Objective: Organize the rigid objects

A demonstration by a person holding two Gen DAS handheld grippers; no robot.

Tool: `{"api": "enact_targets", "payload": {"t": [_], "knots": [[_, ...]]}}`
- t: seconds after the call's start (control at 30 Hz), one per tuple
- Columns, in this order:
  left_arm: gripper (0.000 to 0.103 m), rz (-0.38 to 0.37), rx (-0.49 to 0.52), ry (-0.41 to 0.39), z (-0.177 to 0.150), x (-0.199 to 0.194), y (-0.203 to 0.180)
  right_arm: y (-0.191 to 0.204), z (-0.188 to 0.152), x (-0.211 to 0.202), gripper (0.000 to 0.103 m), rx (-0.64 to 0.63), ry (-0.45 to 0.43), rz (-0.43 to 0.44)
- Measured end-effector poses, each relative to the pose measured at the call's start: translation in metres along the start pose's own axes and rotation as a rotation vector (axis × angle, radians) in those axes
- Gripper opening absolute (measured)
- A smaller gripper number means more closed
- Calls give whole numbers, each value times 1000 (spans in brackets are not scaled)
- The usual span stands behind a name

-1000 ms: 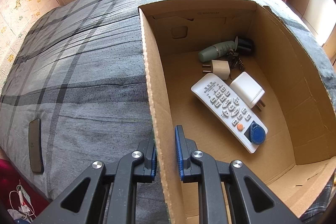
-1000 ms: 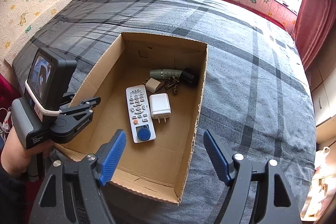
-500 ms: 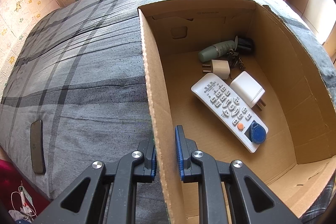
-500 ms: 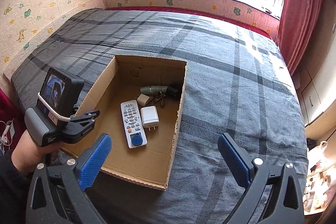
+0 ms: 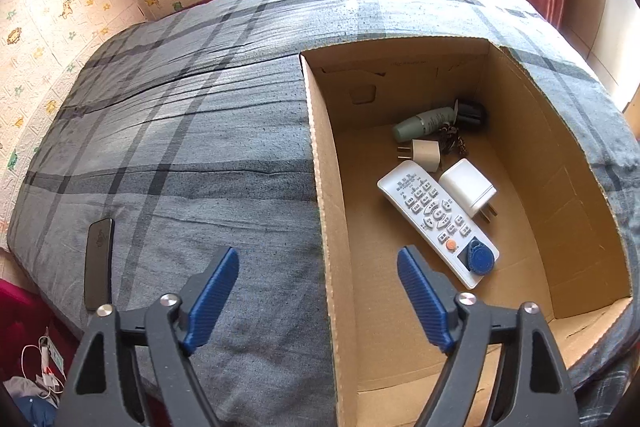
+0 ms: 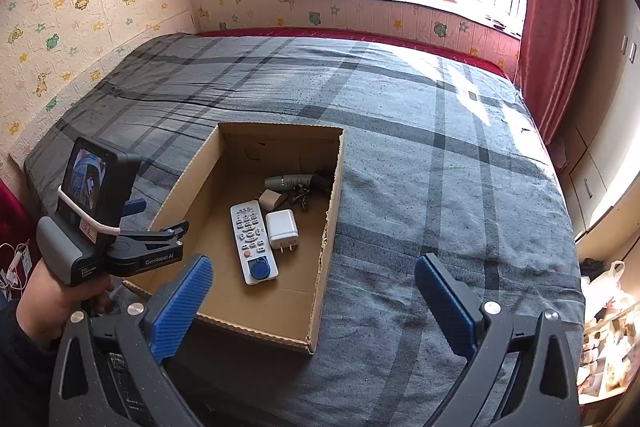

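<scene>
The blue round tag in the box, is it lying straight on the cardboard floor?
No, the blue round tag rests on the near end of the white remote control, not on the floor of the cardboard box.

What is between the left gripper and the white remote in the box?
The cardboard box's near side wall rises between the open jaws of the left gripper, which have just let go of it; the white remote lies unobstructed beyond the inner finger.

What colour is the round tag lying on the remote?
Blue; the round tag shows best in the left wrist view.
</scene>
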State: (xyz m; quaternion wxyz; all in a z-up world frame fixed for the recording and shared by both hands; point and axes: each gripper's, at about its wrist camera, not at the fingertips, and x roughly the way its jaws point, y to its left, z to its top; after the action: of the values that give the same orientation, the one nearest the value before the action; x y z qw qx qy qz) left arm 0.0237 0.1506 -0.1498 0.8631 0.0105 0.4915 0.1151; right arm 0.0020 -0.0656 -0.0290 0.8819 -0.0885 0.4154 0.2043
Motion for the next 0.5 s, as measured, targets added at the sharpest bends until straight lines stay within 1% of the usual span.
{"api": "enact_targets", "payload": {"t": [0.03, 0.07, 0.13, 0.23, 0.33, 0.5], "knots": [[99, -4, -4, -16, -1, -7, 0, 0, 0, -2, 103, 1, -5, 0], [103, -6, -4, -26, -3, -13, -1, -1, -1, -4, 103, 3, -10, -1], [103, 0, 0, -40, -6, -26, -4, -1, -3, -7, 103, 8, -20, -8], [103, -22, 12, -86, -12, -50, -10, -3, -5, -12, 103, 17, -27, -20], [103, 14, 28, -124, -18, -75, -22, -5, -7, -17, 103, 34, -32, -22], [103, 12, 7, -188, -23, -115, -35, -7, -7, -30, 103, 47, -39, -45]]}}
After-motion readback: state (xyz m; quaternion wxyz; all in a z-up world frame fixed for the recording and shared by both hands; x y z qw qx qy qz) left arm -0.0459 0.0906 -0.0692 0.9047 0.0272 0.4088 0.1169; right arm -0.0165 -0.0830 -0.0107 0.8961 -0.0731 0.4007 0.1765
